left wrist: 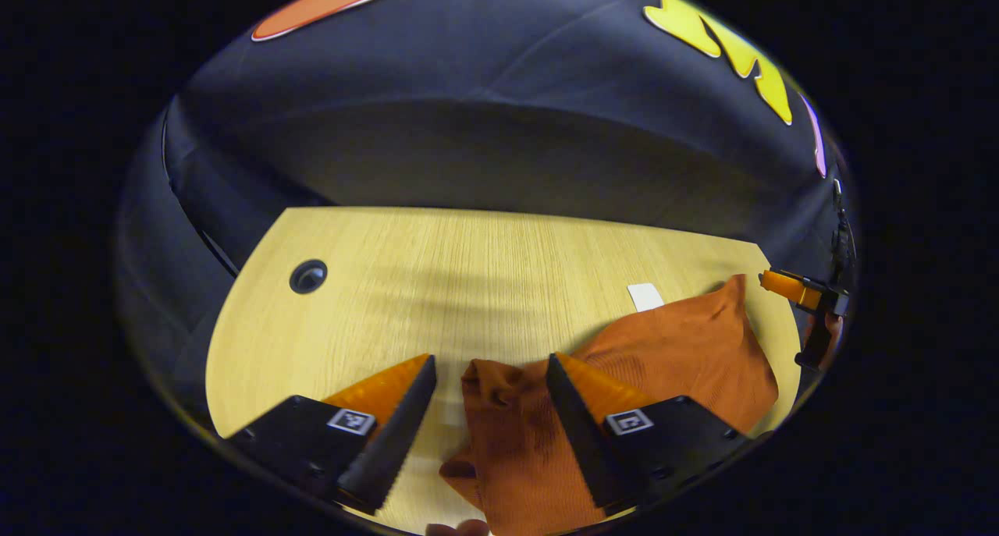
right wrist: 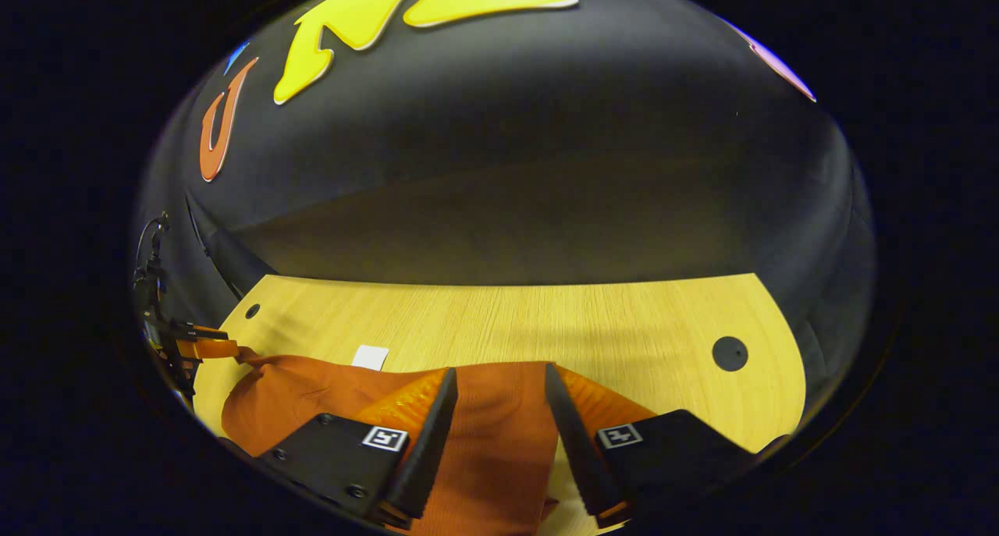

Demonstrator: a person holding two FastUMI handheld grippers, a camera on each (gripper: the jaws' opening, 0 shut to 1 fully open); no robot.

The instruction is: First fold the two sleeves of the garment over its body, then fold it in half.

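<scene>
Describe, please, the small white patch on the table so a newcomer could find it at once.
On the pale wooden table, look just beyond the far edge of the rust-orange knitted garment. There lies a small flat white rectangular patch, also, the sole white thing, unlike the round dark holes nearby.

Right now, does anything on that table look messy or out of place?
The orange garment is rumpled rather than spread flat: one part lies bunched and creased between the fingers of the open left claw. A small white square sits on the wooden table just past the cloth. Nothing looks spilled or damaged.
</scene>
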